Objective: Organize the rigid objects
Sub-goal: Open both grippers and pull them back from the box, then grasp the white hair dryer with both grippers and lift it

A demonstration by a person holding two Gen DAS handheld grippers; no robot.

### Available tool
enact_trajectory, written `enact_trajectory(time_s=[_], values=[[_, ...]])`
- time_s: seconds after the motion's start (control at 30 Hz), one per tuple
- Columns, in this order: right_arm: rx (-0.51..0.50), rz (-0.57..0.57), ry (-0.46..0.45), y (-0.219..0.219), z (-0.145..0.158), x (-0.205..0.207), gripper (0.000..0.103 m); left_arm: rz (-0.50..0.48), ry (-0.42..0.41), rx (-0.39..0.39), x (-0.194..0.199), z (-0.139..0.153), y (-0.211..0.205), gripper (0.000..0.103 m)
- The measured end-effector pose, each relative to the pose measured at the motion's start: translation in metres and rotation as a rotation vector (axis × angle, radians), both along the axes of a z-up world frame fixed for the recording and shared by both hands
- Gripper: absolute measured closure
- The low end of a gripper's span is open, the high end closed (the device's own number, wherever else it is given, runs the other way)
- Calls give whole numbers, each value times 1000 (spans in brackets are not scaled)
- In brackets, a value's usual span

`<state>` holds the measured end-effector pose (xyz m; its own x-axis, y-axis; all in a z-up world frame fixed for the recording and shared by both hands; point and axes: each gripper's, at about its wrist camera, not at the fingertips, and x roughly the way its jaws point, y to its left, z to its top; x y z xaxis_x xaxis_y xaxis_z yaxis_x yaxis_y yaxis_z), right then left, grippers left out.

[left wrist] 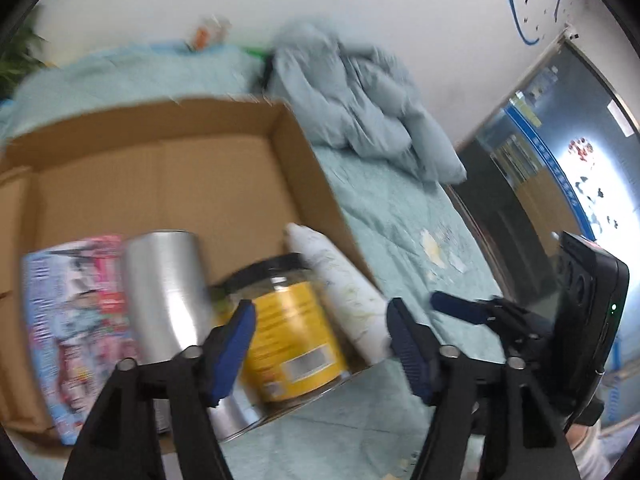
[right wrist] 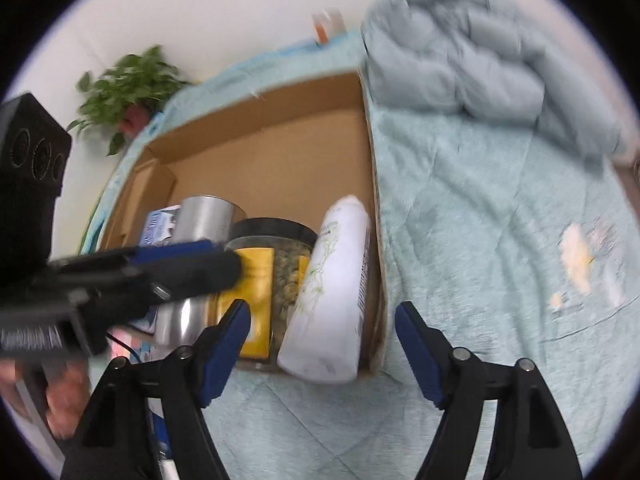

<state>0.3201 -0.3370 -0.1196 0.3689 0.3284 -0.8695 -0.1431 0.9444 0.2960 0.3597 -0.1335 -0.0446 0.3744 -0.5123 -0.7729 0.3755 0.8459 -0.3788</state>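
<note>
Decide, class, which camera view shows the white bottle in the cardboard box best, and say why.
The right wrist view: the white bottle shows whole, cap to base, leaning against the cardboard box wall. In the left wrist view, the bottle is blurred, its base hidden behind a blue gripper finger.

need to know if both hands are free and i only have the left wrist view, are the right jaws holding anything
observer: No. The right gripper has its jaws open with nothing between them, over the bedcover by the cardboard box.
operator: where's the white bottle's base, my finger hides it
observer: The white bottle has its base at the box's near edge, close along the right wall.
operator: how does my left gripper sit from there
observer: The left gripper crosses in front of the silver can and the jar.
</note>
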Motion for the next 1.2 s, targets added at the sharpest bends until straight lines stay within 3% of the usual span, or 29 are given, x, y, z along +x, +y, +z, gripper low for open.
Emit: enact_trajectory(time_s=[0.07, 0.1, 0.13, 0.2, 0.27, 0.37, 0.4, 0.47, 0.5, 0.53, 0.6, 0.67, 0.77, 0.9, 1.07, 1.2], values=[[-76, 13, -79, 8, 7, -19, 29, 77, -86, 9, -25, 10, 30, 25], [-95, 21, -102, 10, 5, -26, 39, 115, -112, 16, -38, 13, 45, 25], [-100, 26, -98, 12, 2, -27, 61, 142, -127, 18, -52, 14, 59, 25], [-78, 17, -37, 13, -13, -19, 89, 198, -141, 28, -73, 14, 79, 25], [-52, -18, -3, 12, -25, -11, 90, 237, -179, 44, -98, 17, 98, 25], [-24, -49, 0, 9, -22, -18, 90, 300, -285, 128, -138, 30, 123, 22], [-21, -54, -21, 7, -15, -24, 88, 323, -329, 166, -152, 39, 131, 20], [-69, -46, -134, 8, 8, -49, 64, 394, -428, 255, -183, 64, 152, 1], [-82, -42, -191, 7, 19, -62, 27, 429, -485, 285, -198, 76, 160, 0], [-99, -43, -248, 5, 31, -77, 2, 448, -520, 304, -209, 85, 167, 0], [-139, -19, -312, 6, 47, -102, 1, 492, -595, 350, -239, 107, 178, 0], [-145, 30, -308, 13, 53, -125, 1, 503, -617, 366, -258, 116, 178, 0], [-115, 60, -299, 23, 53, -157, 1, 474, -624, 332, -288, 112, 175, 0], [-132, 116, -291, 38, 45, -201, 1, 412, -531, 288, -320, 67, 155, 0], [-5, 224, -304, 46, 45, -255, 1, 423, -383, 141, -357, 4, 145, 1], [42, 273, -382, 56, 54, -293, 1, 475, -362, 168, -380, -28, 145, 1]])
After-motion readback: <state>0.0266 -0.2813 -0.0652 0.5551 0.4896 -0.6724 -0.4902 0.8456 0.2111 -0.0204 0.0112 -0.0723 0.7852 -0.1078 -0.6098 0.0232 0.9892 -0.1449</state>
